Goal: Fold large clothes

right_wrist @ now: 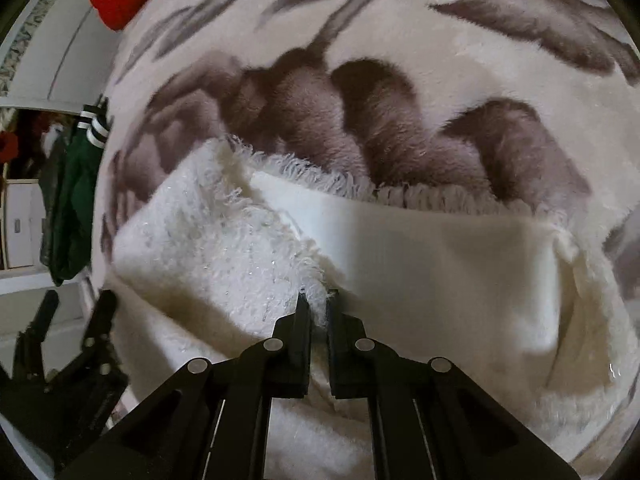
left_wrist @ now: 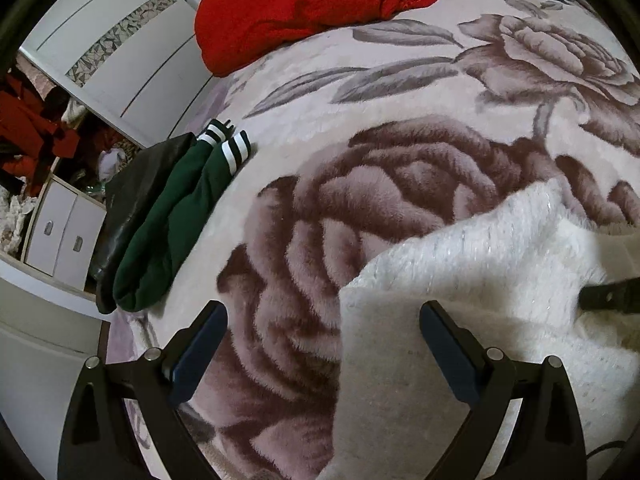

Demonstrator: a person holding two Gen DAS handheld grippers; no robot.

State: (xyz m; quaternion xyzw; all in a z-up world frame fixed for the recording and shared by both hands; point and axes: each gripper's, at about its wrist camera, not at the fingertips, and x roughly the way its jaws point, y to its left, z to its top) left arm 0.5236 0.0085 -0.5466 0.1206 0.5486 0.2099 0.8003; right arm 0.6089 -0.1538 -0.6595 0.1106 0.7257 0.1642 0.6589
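Black fingers [left_wrist: 208,344] of the left gripper [left_wrist: 324,340] stand nearest in its own view, spread wide with nothing pinched; the left one hangs over the blanket [left_wrist: 400,92], the right one over the white garment [left_wrist: 460,280], and whether they touch the cloth cannot be told. At far left a white wardrobe [left_wrist: 120,40] stands with drawers [left_wrist: 60,236] below it. Near the bed's left edge lie a black garment [left_wrist: 132,200] and, touching it on the right, a green garment [left_wrist: 176,216] with striped cuffs. Far beyond them a red garment [left_wrist: 304,4] is heaped on the blanket. The white garment, fuzzy outside and smooth inside, lies crumpled on the near right part of the rose-patterned blanket. In the right wrist view the right gripper [right_wrist: 318,304] is clenched on a fringed edge of that white garment, fibres showing between the pads, with the smooth inner face spreading to the right.
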